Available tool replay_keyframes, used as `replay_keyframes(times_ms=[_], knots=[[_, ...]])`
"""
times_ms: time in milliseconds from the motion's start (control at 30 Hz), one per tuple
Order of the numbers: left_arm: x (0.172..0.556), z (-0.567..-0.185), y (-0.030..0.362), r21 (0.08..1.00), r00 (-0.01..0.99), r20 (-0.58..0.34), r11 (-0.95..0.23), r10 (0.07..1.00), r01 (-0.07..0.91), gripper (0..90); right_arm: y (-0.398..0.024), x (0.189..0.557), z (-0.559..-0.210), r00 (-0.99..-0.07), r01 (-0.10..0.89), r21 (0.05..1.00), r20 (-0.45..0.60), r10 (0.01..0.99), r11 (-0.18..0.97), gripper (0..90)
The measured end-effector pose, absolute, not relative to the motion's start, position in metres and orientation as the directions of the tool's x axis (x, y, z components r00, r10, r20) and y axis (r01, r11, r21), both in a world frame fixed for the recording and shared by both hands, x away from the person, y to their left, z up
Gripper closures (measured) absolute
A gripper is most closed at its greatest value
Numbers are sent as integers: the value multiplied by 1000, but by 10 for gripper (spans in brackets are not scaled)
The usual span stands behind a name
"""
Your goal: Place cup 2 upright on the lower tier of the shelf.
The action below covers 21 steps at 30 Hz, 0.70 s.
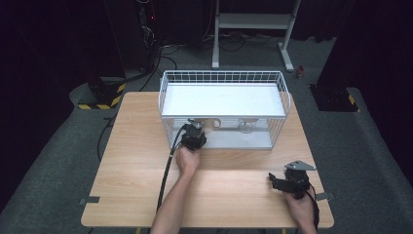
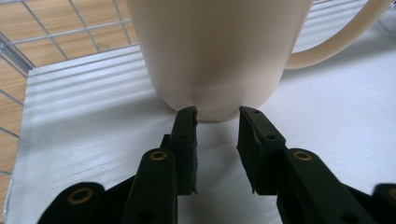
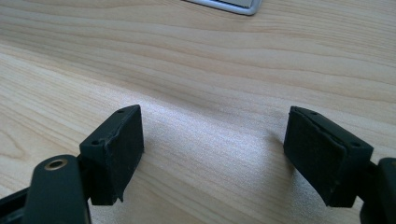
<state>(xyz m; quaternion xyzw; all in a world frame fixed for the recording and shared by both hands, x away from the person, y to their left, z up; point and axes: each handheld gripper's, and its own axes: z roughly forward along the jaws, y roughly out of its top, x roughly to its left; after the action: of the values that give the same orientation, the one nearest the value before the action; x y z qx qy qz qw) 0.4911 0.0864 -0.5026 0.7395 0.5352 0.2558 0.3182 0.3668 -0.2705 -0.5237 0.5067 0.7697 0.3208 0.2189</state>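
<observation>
A cream mug [image 1: 210, 124] stands on the white lower shelf of a wire basket [image 1: 221, 73], its handle to the right. My left gripper [image 1: 196, 132] reaches into the basket's open front. In the left gripper view the mug [image 2: 219, 46] looms just ahead, and the left gripper [image 2: 217, 112] has its jaws drawn narrow, tips pressed against the rounded foot of the mug. My right gripper [image 1: 272, 180] rests near the table's front right, pointing left. In the right gripper view the right gripper [image 3: 212, 140] is wide open over bare wood, nothing between its pads.
A clear glass [image 1: 246, 127] stands on the same shelf, right of the mug. The basket's white upper shelf [image 1: 221, 100] roofs the lower space. The wooden table [image 1: 146, 161] spreads around both hands. A black cable [image 1: 168, 165] trails from the left gripper.
</observation>
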Motion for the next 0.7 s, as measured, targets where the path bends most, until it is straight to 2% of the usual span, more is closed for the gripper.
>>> replay_keyframes(times_ms=[133, 300, 367, 533, 700], knots=[[491, -504, 87, 738, 286, 28, -213, 958, 641, 683, -270, 367, -524, -391, 640, 716, -12, 921, 280, 203], [487, -500, 89, 747, 323, 15, -225, 946, 625, 533, -270, 367, -524, -391, 640, 716, -12, 920, 281, 203], [483, -499, 88, 762, 317, -25, -187, 948, 620, 486, -271, 367, -524, -391, 639, 716, -13, 920, 282, 203], [473, -495, 94, 776, 351, -29, -200, 936, 598, 390, -270, 367, -524, -391, 640, 716, -12, 920, 280, 202], [462, -488, 102, 786, 357, -31, -198, 933, 585, 343, -270, 367, -524, -391, 640, 716, -12, 921, 280, 203]])
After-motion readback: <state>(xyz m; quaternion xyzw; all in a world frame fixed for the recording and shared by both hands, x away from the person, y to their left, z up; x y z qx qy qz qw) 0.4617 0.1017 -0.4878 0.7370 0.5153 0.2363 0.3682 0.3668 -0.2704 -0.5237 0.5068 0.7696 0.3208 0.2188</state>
